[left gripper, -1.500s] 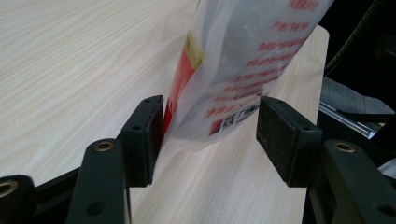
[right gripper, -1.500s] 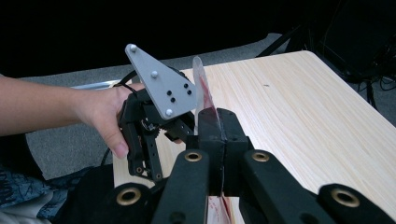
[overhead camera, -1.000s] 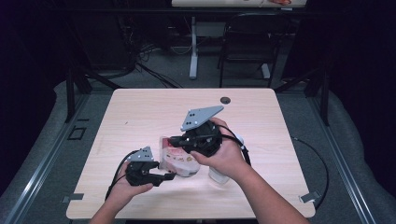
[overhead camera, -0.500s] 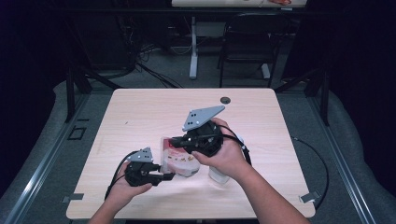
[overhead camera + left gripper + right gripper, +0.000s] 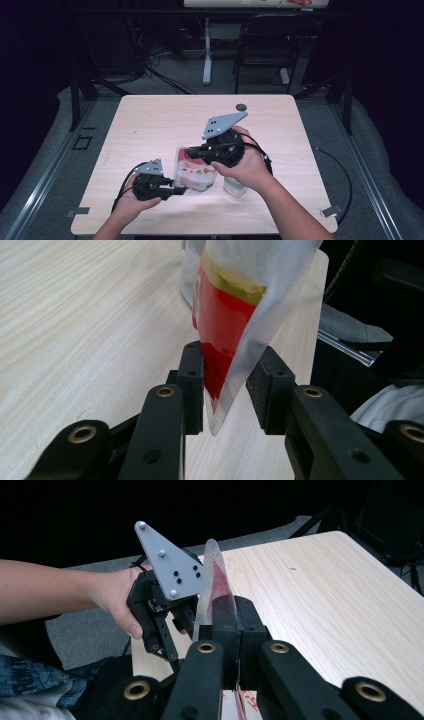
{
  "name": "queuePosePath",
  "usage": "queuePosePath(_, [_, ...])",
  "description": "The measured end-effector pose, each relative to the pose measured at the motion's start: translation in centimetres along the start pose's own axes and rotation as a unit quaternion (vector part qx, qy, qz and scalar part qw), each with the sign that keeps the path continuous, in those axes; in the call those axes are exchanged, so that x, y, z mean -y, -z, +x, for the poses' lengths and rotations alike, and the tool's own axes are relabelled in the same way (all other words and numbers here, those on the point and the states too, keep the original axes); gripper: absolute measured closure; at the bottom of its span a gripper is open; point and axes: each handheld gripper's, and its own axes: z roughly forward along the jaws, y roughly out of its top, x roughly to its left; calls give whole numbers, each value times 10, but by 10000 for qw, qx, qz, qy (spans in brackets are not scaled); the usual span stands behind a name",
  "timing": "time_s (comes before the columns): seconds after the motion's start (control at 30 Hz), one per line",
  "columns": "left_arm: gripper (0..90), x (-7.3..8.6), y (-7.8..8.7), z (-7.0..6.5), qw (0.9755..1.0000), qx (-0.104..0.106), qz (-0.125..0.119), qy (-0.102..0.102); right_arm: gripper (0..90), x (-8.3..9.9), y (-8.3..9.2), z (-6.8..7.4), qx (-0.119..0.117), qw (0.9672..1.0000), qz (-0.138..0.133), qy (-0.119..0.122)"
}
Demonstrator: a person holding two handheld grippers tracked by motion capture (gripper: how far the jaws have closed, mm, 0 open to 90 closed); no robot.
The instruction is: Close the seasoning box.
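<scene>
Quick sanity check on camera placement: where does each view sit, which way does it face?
High view: fixed above the person's side, looking forward and down on the table; both forearms, left gripper, right gripper.
Left gripper view: rides the left gripper, looking along its jaws, which have just been closing around the plastic bag; one pad touches, one stands apart.
Right gripper view: rides the right gripper, shut on the bag's edge, facing the left hand.
Shared: bag and tabletop.
</scene>
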Motion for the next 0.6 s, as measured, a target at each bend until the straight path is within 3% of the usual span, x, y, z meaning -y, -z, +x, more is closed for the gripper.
queuePosePath(0.6, [721, -3, 6, 2, 9998, -82, 158, 97, 899, 13, 5, -8, 90, 9997, -50, -198])
